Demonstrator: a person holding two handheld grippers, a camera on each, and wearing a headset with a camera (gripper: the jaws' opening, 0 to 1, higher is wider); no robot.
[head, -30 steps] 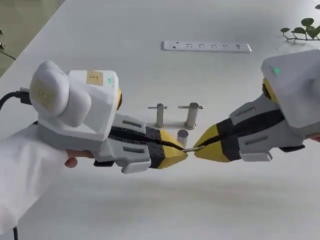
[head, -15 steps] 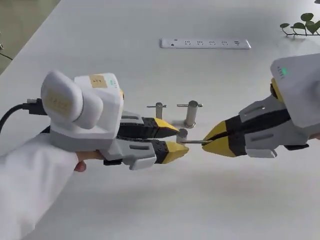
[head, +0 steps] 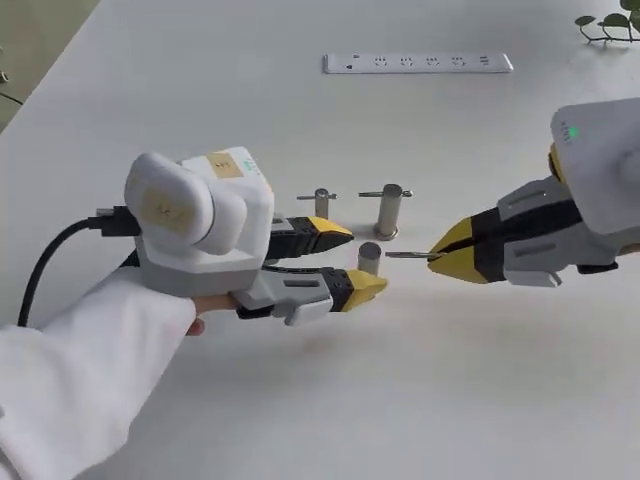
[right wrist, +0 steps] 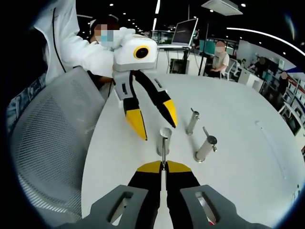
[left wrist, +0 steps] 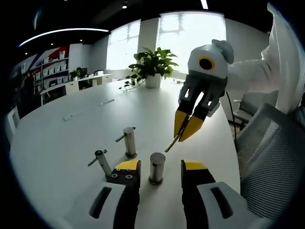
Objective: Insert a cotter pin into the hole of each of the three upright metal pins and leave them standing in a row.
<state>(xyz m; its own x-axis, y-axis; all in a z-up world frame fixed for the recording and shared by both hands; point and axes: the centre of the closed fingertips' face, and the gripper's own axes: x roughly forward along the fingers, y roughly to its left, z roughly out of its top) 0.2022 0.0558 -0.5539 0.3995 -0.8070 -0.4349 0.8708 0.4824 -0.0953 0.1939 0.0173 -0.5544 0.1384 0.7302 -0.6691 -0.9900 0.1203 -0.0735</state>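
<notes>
Three upright metal pins stand on the white table. Two at the back, a thin pin [head: 322, 204] and a thicker pin [head: 388, 210], each carry a cotter pin crosswise through the top. The short front pin [head: 369, 258] [left wrist: 157, 167] [right wrist: 165, 140] has none. My left gripper [head: 357, 258] [left wrist: 160, 166] is open, its jaws on either side of the front pin and not touching it. My right gripper [head: 440, 257] [right wrist: 163, 166] is shut on a cotter pin [head: 406, 254] [left wrist: 170, 144] [right wrist: 163, 151], whose free end points at the front pin from the right, a short gap away.
A white power strip [head: 417, 63] lies at the far side of the table, with plant leaves [head: 608, 24] at the far right corner. A black cable [head: 50, 265] trails from my left gripper. A mesh chair [right wrist: 52, 143] stands beside the table; people sit at desks behind.
The left gripper has opened, let go of the cotter pin, and now straddles the front pin. The right gripper keeps the cotter pin and has drawn back slightly to the right.
</notes>
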